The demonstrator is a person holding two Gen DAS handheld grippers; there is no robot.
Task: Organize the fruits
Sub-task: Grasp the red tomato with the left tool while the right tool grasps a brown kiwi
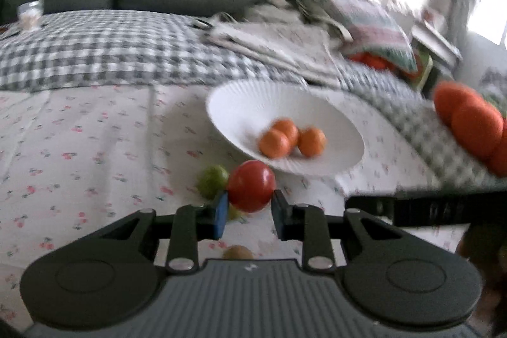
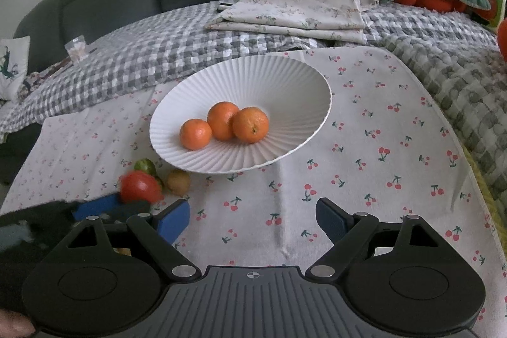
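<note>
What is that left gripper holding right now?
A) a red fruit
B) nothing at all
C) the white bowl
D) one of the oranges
A: the left gripper is shut on the red fruit, one finger pressed to each side of it, while the three oranges sit in the white bowl and the right gripper is open and holds nothing.

Lower right of the right wrist frame, the cherry-print cloth (image 2: 364, 167) lies bare, open passage for the right tongs (image 2: 253, 219). The white bowl (image 2: 285, 78) blocks the centre. At lower left a green fruit (image 2: 145, 166), a kiwi (image 2: 178, 180) and the left tongs (image 1: 248, 211) gripping a red fruit (image 1: 251, 185) crowd the bowl's near rim.
</note>
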